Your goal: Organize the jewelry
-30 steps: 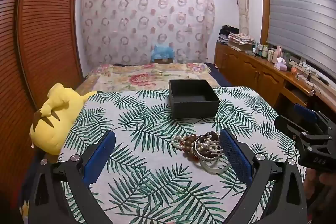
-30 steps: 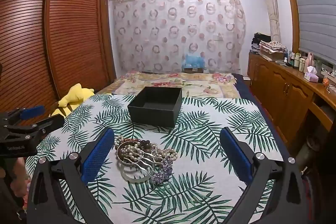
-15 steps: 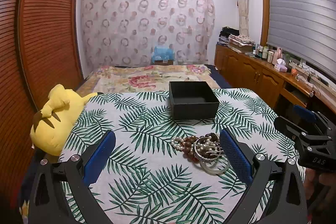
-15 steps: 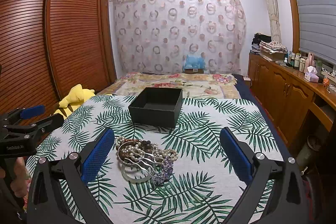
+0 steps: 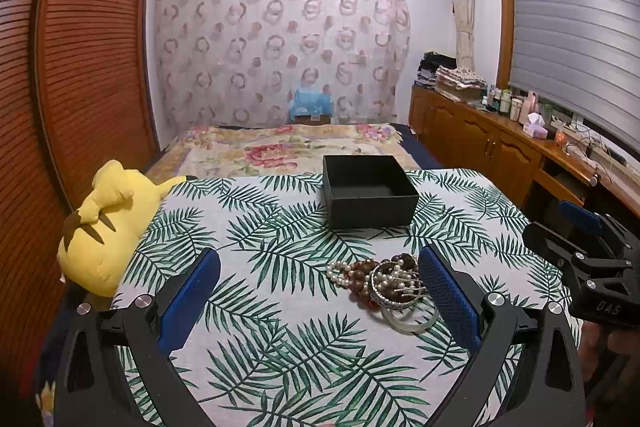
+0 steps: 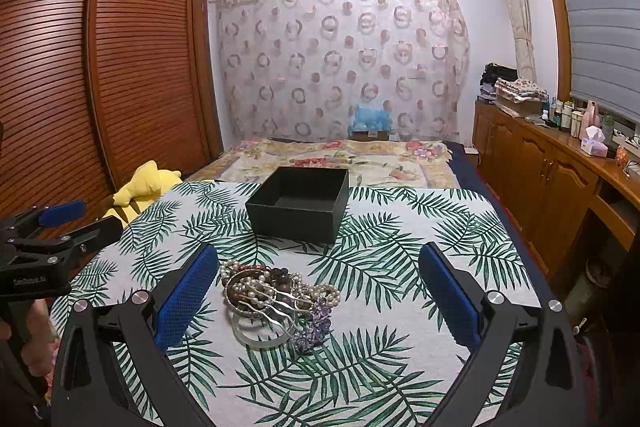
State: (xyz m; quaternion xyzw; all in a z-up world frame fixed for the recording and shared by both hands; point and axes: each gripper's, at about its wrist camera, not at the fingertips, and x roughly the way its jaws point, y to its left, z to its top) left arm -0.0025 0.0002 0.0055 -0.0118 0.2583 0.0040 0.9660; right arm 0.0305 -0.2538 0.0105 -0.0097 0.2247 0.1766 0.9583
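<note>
A pile of jewelry [image 5: 384, 281] lies on the palm-leaf tablecloth: pearl strands, brown bead bracelets, a clear bangle [image 6: 262, 333], a silver hair fork and purple crystals [image 6: 314, 323]. An open black box [image 5: 368, 191] stands behind it, also in the right wrist view [image 6: 298, 203]. My left gripper [image 5: 320, 291] is open and empty, its right finger next to the pile. My right gripper [image 6: 320, 291] is open and empty, the pile [image 6: 276, 297] just ahead of its left finger. Each gripper shows at the edge of the other's view.
A yellow plush toy [image 5: 104, 223] lies at the table's left edge. A bed [image 5: 288, 147] is behind the table. A wooden wardrobe [image 6: 100, 87] stands to the left and a wooden cabinet [image 6: 560, 179] with bottles to the right.
Both grippers have crept slightly forward toward the pile. Both stay open. The jewelry and box have not moved.
</note>
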